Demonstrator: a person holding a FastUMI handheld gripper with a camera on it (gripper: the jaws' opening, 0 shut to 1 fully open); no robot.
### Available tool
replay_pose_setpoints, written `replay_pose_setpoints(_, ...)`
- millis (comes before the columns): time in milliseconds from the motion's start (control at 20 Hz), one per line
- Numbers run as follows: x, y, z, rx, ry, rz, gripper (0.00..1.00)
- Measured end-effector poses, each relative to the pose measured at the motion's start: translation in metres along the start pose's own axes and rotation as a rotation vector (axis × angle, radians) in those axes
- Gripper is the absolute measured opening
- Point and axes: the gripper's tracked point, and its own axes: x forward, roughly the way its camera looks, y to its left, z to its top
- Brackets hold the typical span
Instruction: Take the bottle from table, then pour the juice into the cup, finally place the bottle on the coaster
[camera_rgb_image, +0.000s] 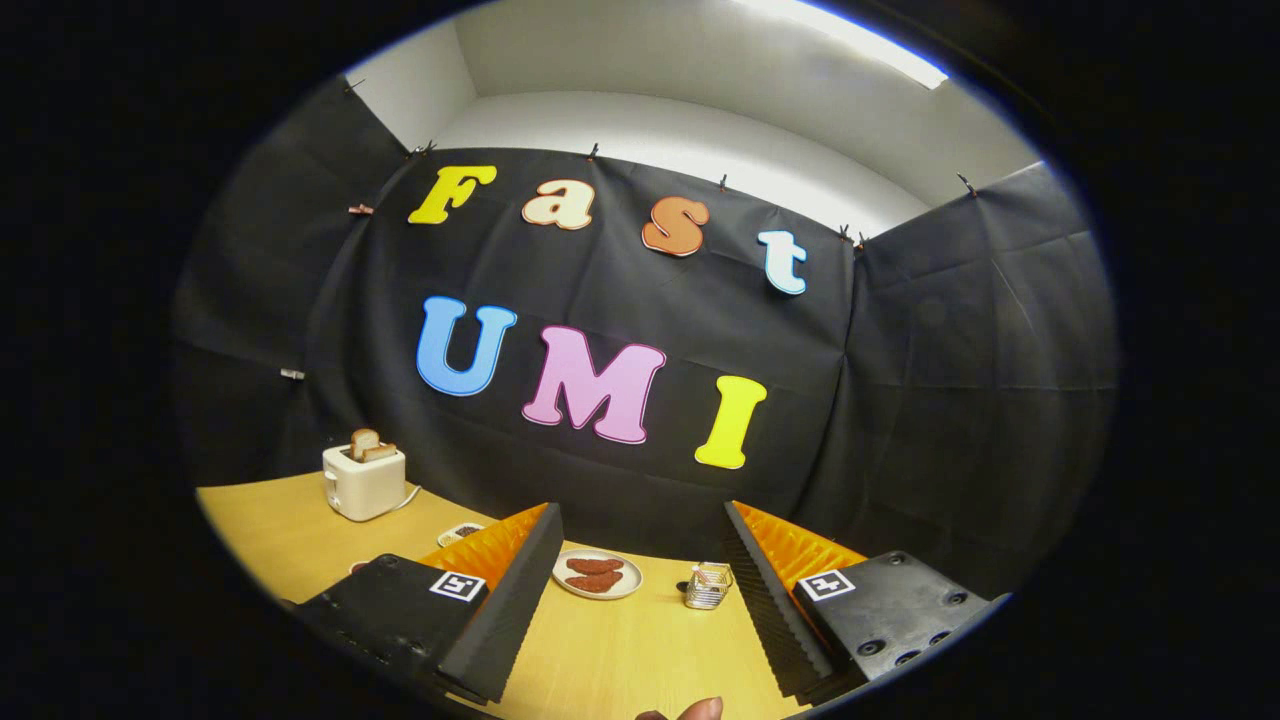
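My gripper (640, 520) is held above the wooden table (610, 650) with its two fingers spread wide and nothing between them. Beyond the fingers, near the booth's back wall, lies a small white plate (597, 575) with two reddish-brown pieces on it. A small metal mesh holder (708, 586) stands just inside the right finger (765, 590), farther back on the table. The left finger (515, 590) partly hides another small dish (461, 532).
A white toaster (364, 481) with two slices of toast sticking up stands at the table's far left, its cord trailing right. A person's fingertip (697, 710) shows at the near table edge between the fingers. Black cloth walls close the table at the back.
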Motion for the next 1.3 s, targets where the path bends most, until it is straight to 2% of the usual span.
replay_pose_setpoints(450, 0.001, 0.002, 0.003, 0.033, -0.008, 0.027, 0.97)
replay_pose_setpoints(650, 0.004, 0.008, 0.010, 0.041, -0.031, 0.086, 0.97)
replay_pose_setpoints(800, 0.000, 0.040, 0.010, 0.076, -0.064, 0.134, 0.97)
replay_pose_setpoints(950, 0.005, 0.048, 0.002, 0.126, -0.096, 0.143, 0.97)
replay_pose_setpoints(1300, 0.019, 0.078, -0.045, 0.104, -0.060, 0.146, 0.97)
